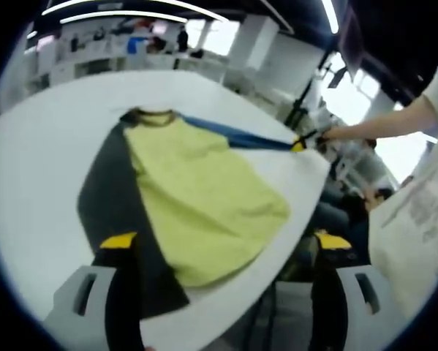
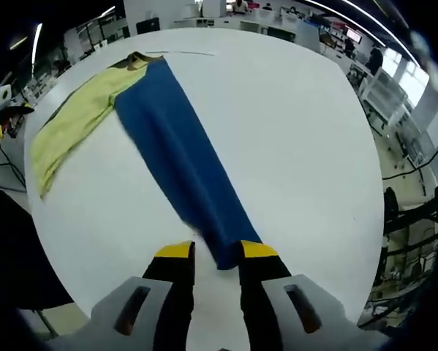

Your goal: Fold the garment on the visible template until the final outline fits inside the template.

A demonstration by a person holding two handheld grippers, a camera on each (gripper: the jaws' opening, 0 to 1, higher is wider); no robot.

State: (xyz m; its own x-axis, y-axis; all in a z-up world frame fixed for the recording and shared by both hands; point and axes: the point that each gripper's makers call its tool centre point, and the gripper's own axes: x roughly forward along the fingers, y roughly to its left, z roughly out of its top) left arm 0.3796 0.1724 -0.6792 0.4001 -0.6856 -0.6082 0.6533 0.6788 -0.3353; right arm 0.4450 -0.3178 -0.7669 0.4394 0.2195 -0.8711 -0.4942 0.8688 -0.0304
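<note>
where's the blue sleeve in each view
Left gripper view: the blue sleeve is a thin band from the collar out right, its far end in the right gripper.
Right gripper view: it runs centre frame, down to the jaws.
Shared landmark: the yellow panel beside it.

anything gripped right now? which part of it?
The right gripper holds the shirt by the cuff end of its blue sleeve, stretched out. The left gripper is open, holding nothing.

A white worktop (image 2: 292, 131) carries everything — behind it, desks (image 1: 109, 51) and ceiling lights (image 1: 123, 11) of a bright room; a black cable (image 2: 416, 168) runs along the floor.
</note>
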